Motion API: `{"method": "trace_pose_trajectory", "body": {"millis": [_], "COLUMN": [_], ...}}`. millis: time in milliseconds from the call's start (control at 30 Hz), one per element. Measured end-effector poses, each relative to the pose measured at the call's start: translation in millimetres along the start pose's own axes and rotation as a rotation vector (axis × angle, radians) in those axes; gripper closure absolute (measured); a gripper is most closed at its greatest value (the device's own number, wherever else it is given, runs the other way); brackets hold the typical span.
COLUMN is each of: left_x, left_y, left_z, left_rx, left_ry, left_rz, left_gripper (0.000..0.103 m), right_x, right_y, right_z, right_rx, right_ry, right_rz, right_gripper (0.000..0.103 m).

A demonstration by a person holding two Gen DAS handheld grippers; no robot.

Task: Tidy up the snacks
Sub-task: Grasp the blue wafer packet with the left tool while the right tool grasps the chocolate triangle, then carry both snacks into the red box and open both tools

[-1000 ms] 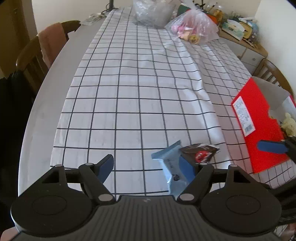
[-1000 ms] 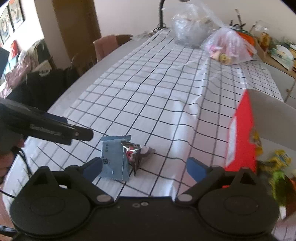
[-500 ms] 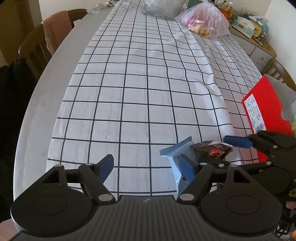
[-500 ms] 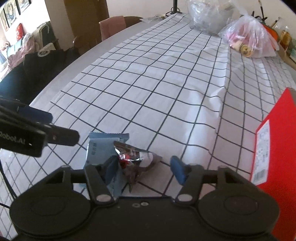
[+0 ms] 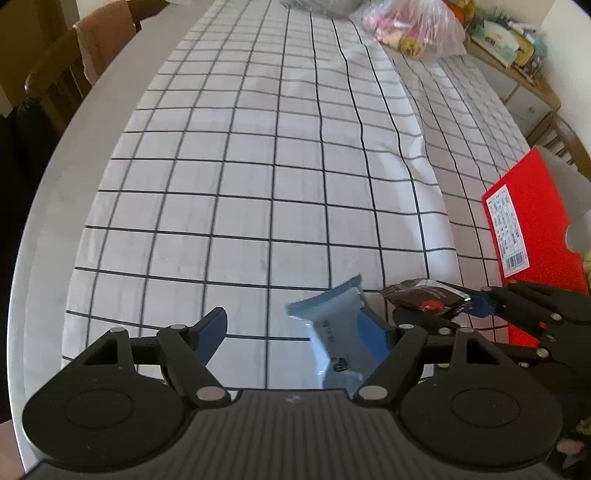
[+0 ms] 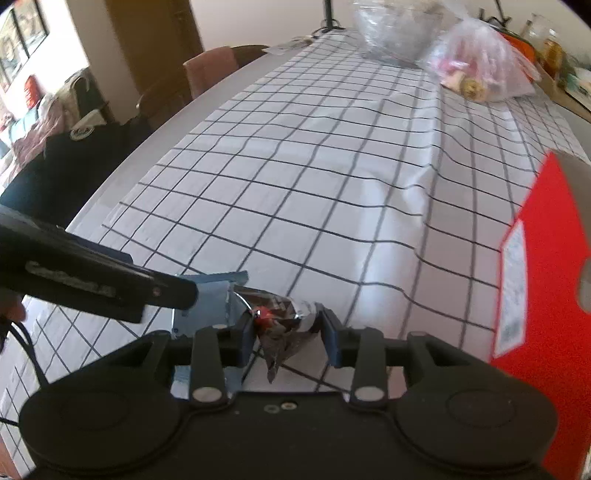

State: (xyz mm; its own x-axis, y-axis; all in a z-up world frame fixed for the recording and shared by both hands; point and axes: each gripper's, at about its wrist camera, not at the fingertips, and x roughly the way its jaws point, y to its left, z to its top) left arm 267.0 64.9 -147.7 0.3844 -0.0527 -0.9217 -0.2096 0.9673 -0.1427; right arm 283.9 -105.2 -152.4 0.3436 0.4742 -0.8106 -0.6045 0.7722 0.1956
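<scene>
A dark brown snack packet (image 6: 282, 325) with a red spot lies on the checked tablecloth (image 6: 332, 184). My right gripper (image 6: 288, 338) is shut on it, one pad on each side. The packet also shows in the left wrist view (image 5: 424, 301). A light blue snack packet (image 5: 334, 334) lies beside it, its far end lifted, against the right finger of my left gripper (image 5: 295, 336). The left gripper is open and holds nothing. The blue packet shows in the right wrist view (image 6: 207, 295) behind the left gripper's arm.
A red box (image 5: 532, 229) with a white label stands open at the table's right edge, also in the right wrist view (image 6: 543, 266). Two plastic bags, one clear (image 6: 395, 26) and one pinkish (image 5: 410, 29), sit at the far end. A chair (image 5: 74, 66) stands at the left.
My right gripper has moved in over the dark packet and closed on it. The left gripper has stayed open beside the blue packet, and its view has tipped further down the table.
</scene>
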Motion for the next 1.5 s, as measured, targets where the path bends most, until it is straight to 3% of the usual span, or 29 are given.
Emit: {"method": "trace_pose_trajectory", "body": {"millis": [267, 533, 633, 833, 1200, 1500], "left_x": [30.5, 40.2, 41.3, 37.2, 21.8, -26.3], "left_y": [-20.1, -38.7, -47.0, -50.8, -44.6, -57.6], "left_z": [11.0, 11.8, 11.6, 7.2, -3.9, -8.5], "left_rx": [-0.071, -0.094, -0.086, -0.094, -0.136, -0.149], "left_ry": [0.103, 0.107, 0.105, 0.084, 0.047, -0.032], "left_rz": [0.061, 0.095, 0.110, 0.152, 0.140, 0.102], "left_gripper": [0.026, 0.027, 0.039, 0.055, 0.057, 0.057], "right_x": [-39.5, -64.6, -72.0, -86.5, -127.1, -161.2], "right_y": [-13.9, -25.6, -25.3, -25.4, -34.3, -65.6], "right_z": [-16.0, -29.4, -32.9, -35.9, -40.8, -46.0], "right_rx": [0.051, 0.091, 0.093, 0.095, 0.092, 0.114], "right_ry": [-0.016, -0.032, -0.043, -0.064, -0.118, -0.167], "right_rz": [-0.002, 0.000, 0.005, 0.013, 0.004, -0.026], "right_gripper": [0.068, 0.068, 0.068, 0.068, 0.068, 0.068]}}
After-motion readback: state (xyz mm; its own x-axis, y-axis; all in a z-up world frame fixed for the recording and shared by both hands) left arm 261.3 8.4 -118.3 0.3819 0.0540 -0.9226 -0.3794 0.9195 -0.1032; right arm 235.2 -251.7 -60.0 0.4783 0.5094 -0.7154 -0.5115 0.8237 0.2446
